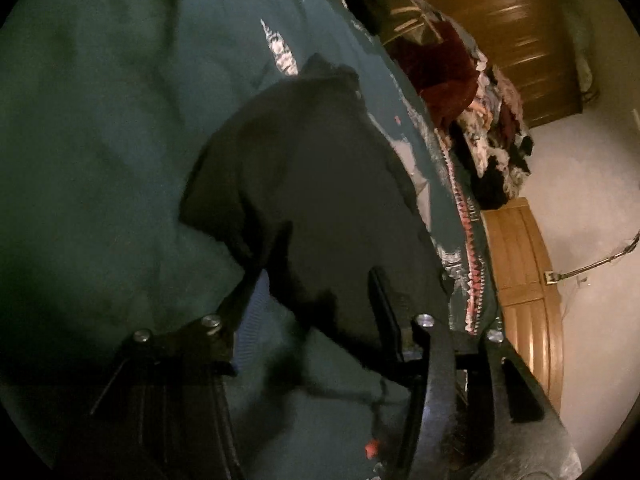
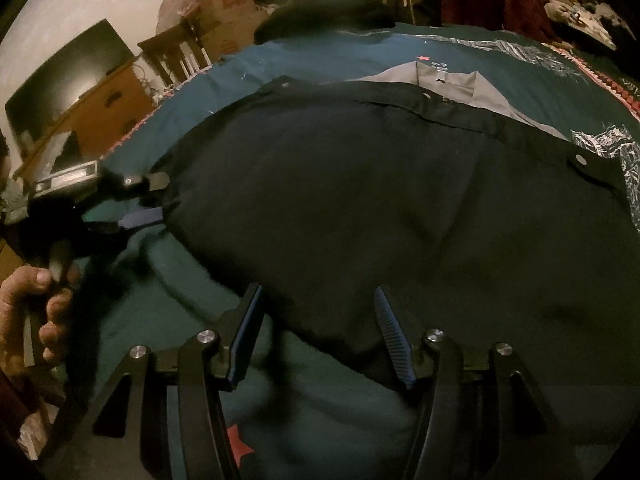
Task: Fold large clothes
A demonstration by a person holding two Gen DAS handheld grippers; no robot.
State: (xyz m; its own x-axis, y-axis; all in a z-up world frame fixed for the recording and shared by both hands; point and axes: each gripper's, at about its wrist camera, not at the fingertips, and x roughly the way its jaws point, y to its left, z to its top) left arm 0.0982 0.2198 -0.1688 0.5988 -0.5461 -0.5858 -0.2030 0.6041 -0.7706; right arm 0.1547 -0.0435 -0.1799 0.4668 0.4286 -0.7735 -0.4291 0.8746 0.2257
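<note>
Teal bedspread [image 2: 320, 56], unreadable grey-collar marking [image 2: 441, 66]

The left view is smeared by motion: the wooden door [image 1: 516, 36] at the far right shows streaked panels, and the clothes pile [image 1: 492, 128] beside it is too blurred to sort into single garments. The black shirt [image 2: 360, 200] covers most of a grey shirt [image 2: 452, 84], leaving only its collar and one shoulder. In the right view the hand [image 2: 28, 312] is cut off by the left edge, and the left gripper [image 2: 154, 200] seems to have its lower finger at the shirt's edge, though contact cannot be told. The bedspread [image 2: 320, 60] runs past the frame on the right.
</note>
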